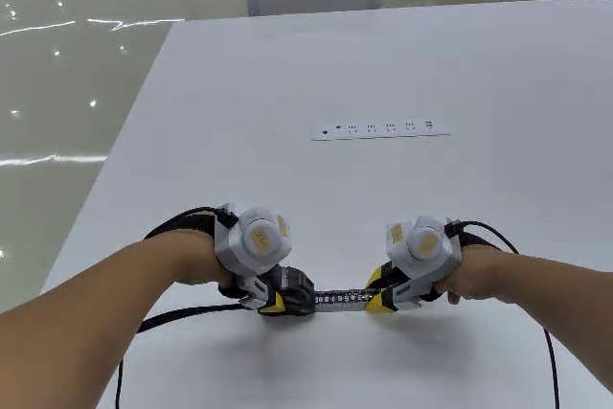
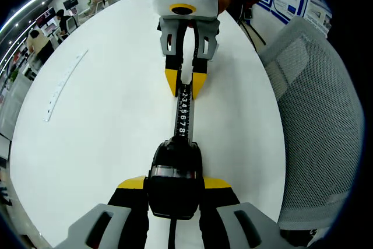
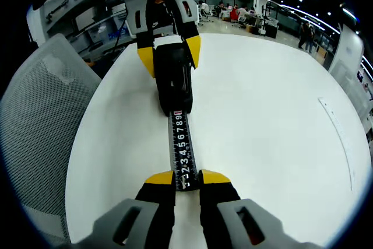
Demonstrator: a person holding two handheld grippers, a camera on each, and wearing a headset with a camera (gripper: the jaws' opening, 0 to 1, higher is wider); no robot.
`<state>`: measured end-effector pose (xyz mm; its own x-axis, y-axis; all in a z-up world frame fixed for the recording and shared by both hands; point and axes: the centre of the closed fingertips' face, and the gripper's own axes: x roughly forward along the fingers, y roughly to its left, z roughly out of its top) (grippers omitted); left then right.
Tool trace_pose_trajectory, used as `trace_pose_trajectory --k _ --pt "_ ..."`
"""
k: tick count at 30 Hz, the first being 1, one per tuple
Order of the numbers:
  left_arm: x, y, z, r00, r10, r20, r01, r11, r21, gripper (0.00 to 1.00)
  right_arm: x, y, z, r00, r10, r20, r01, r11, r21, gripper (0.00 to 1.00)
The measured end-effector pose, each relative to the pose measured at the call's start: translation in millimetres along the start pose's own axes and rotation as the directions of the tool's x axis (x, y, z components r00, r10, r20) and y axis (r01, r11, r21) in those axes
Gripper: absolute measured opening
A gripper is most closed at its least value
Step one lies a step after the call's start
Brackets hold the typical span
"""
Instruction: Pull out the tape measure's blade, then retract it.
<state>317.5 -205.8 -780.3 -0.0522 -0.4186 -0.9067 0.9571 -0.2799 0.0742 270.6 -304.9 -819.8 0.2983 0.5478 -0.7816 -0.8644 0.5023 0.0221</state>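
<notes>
The black tape measure case (image 1: 290,291) (image 2: 175,176) (image 3: 173,83) sits low over the white table near its front edge, with my left gripper (image 1: 278,302) (image 2: 173,183) shut on it. A short length of numbered blade (image 1: 340,299) (image 2: 183,112) (image 3: 180,147) runs from the case to the right. My right gripper (image 1: 380,302) (image 3: 186,179) is shut on the blade's tip. Each gripper faces the other: the right gripper (image 2: 185,83) shows at the top of the left gripper view, the left gripper (image 3: 169,51) at the top of the right gripper view.
A white power strip (image 1: 381,128) (image 2: 63,83) lies flat in the middle of the table (image 1: 383,64). Black cables (image 1: 187,313) trail from both grippers over the front edge. A grey mesh chair (image 2: 317,115) (image 3: 41,126) stands by the table. People sit at desks far back.
</notes>
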Motion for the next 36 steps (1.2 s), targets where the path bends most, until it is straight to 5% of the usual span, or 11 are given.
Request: trace_pose_trajectory --k 36 --pt "1.1 0.1 1.0 1.0000 0.002 0.003 -0.002 1.000 -0.011 0.30 -14.7 -5.1 -15.6 1.0000 -0.005 -0.008 0.005 1.000 0.015 0.13"
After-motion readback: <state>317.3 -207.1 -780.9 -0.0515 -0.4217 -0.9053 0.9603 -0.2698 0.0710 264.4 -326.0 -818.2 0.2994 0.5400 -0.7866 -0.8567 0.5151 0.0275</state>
